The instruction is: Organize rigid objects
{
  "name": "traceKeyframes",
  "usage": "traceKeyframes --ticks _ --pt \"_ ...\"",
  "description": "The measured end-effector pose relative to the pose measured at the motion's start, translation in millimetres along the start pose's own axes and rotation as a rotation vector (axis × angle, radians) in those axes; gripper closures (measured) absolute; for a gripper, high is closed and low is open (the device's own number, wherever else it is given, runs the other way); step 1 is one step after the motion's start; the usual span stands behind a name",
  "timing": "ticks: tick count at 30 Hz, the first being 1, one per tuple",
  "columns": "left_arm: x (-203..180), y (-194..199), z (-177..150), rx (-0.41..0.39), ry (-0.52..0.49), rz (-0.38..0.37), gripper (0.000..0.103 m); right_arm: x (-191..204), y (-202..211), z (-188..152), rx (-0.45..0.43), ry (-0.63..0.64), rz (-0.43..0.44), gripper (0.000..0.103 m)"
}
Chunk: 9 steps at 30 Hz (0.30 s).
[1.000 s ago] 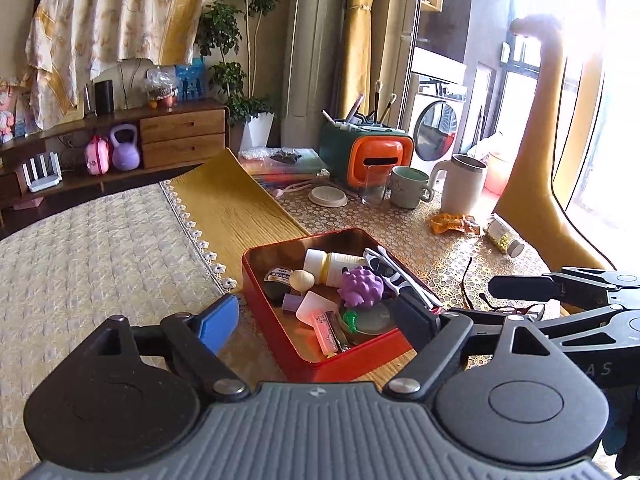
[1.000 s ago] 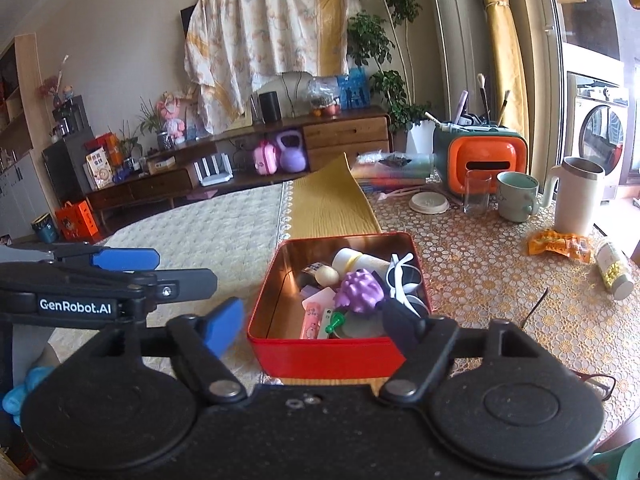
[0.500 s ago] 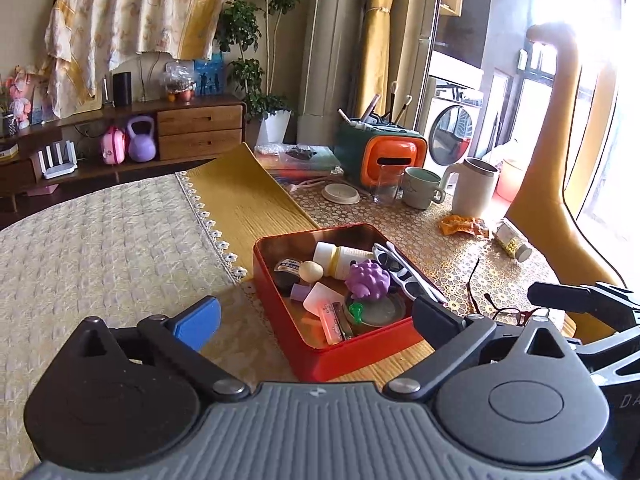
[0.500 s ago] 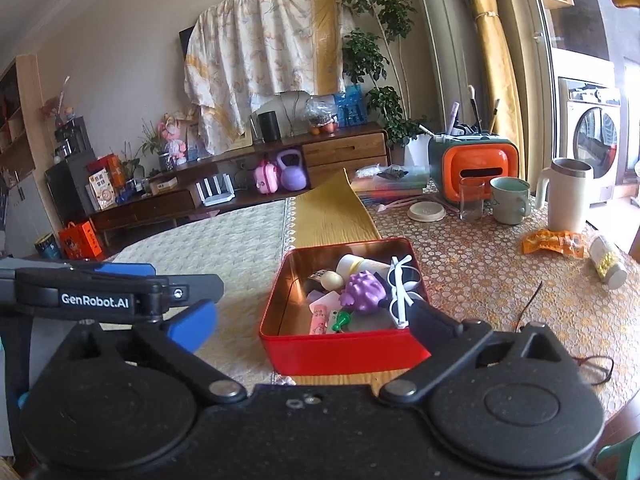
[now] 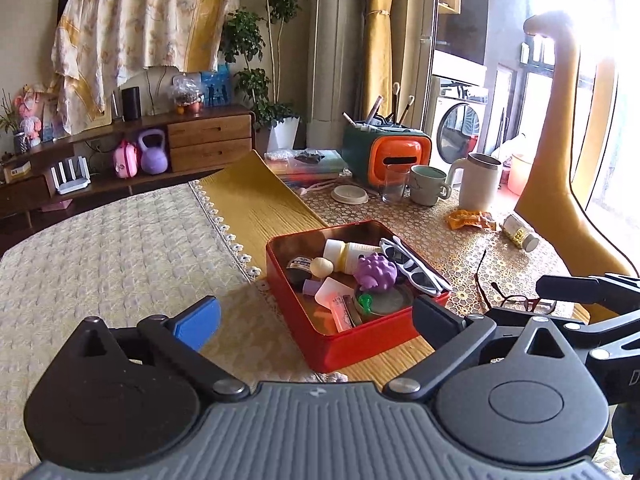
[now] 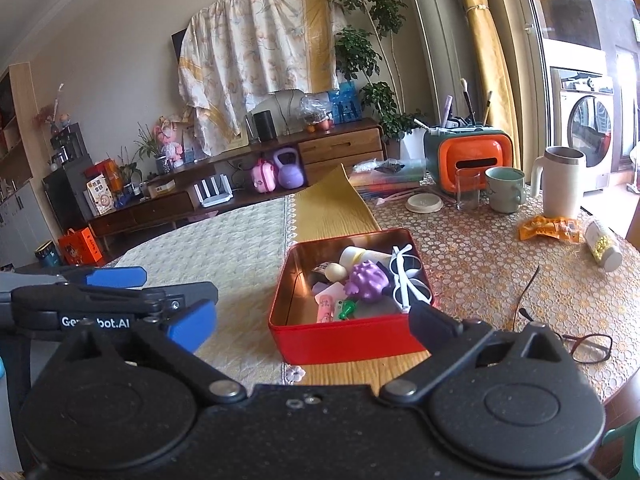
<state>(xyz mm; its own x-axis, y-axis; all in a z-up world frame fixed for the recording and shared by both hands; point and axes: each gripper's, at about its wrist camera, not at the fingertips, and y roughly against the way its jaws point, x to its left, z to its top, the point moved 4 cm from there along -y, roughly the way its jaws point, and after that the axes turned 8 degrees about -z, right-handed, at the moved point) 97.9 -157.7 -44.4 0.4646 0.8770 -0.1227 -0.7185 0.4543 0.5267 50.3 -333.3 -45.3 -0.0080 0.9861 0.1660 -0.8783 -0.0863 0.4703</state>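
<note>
A red tin box (image 5: 360, 344) (image 6: 344, 344) sits on the table just ahead of both grippers. Inside lie a purple spiky toy (image 5: 376, 271) (image 6: 368, 276), white sunglasses (image 5: 412, 266) (image 6: 408, 276), a white bottle (image 5: 348, 254), a cream egg (image 5: 322, 267), a green piece (image 6: 347, 309) and small packets. My left gripper (image 5: 316, 320) is open, nothing between its fingers, short of the box. My right gripper (image 6: 312, 320) is open too, its black finger near the box's front right corner. The right gripper's black fingers (image 5: 580, 292) show at the right of the left wrist view.
Red-framed glasses (image 6: 588, 346) lie right of the box. Farther back stand a white pitcher (image 6: 560, 184), a green mug (image 6: 506, 190), a glass (image 6: 468, 190), an orange holder (image 6: 468, 160), a snack packet (image 6: 548, 228) and a toppled jar (image 6: 604, 244). A cream cloth (image 5: 120, 260) covers the table's left.
Both grippers' jaws have spread wider. Both have drawn back a little from the red box, which now looks smaller and farther.
</note>
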Motion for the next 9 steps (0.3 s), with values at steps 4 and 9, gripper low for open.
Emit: traceKeyframes --ticks 4,9 --pt "-0.5 0.4 -2.5 0.002 -0.004 0.008 0.0 0.5 1.2 -1.9 0.004 0.002 -0.006 0.0" --pt "1.0 0.1 -3.4 0.013 0.011 -0.01 0.0 1.0 2.5 -3.1 0.01 -0.008 -0.009 0.0"
